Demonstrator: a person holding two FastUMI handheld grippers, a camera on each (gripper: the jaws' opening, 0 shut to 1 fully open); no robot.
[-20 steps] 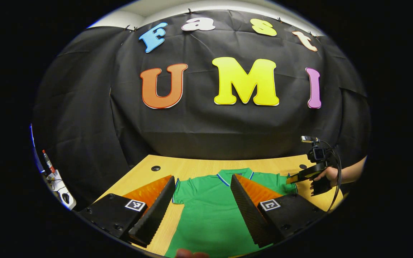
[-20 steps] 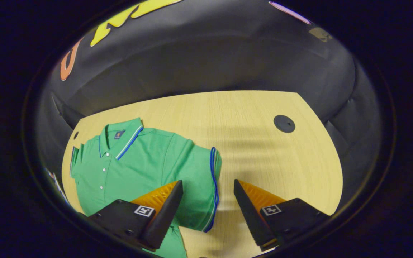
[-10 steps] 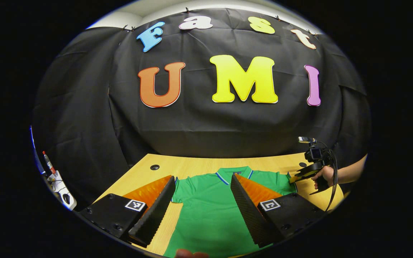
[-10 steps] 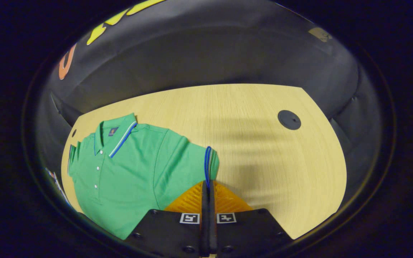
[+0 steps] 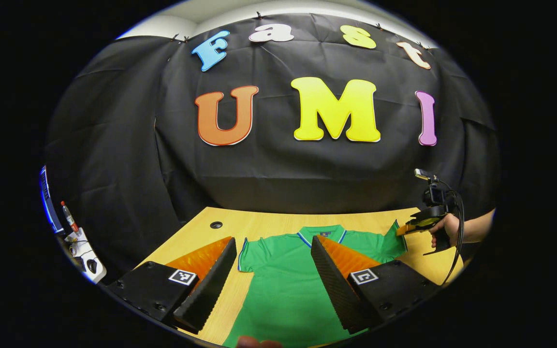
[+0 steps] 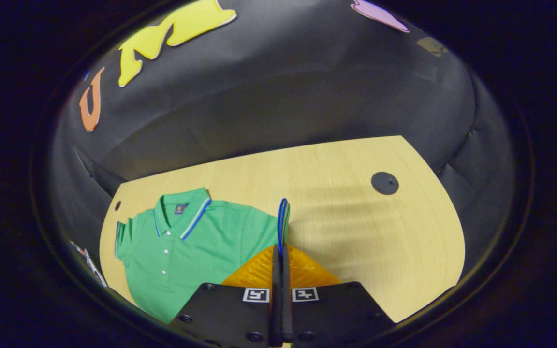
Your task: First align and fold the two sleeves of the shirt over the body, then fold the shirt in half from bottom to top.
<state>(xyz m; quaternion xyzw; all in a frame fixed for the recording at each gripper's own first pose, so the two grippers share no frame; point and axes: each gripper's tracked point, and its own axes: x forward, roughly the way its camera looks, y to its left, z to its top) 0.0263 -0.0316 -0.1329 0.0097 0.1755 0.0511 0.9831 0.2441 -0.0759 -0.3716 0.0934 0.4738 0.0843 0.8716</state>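
A green polo shirt (image 5: 288, 285) with blue-and-white trim lies face up on the wooden table (image 5: 269, 224), collar toward the wall. My left gripper (image 5: 273, 253) hovers open above the shirt's body, one finger by the left sleeve (image 5: 249, 256), touching nothing. The right gripper (image 5: 406, 229), held by a hand at the far right of the left gripper view, is shut on the right sleeve. In the right gripper view the shirt (image 6: 186, 251) lies at lower left, and my right gripper (image 6: 278, 251) pinches the blue-edged sleeve cuff (image 6: 282, 224), lifted off the table.
Two round black grommets (image 6: 385, 183) (image 5: 216, 224) sit in the table near its back corners. To the left of the table, a white device with cables (image 5: 82, 249) stands on a lower surface. Bare wood (image 6: 365, 232) stretches right of the shirt.
The right gripper closed on the right sleeve's cuff and raised it off the table. The left gripper stayed open above the shirt, shifting only slightly.
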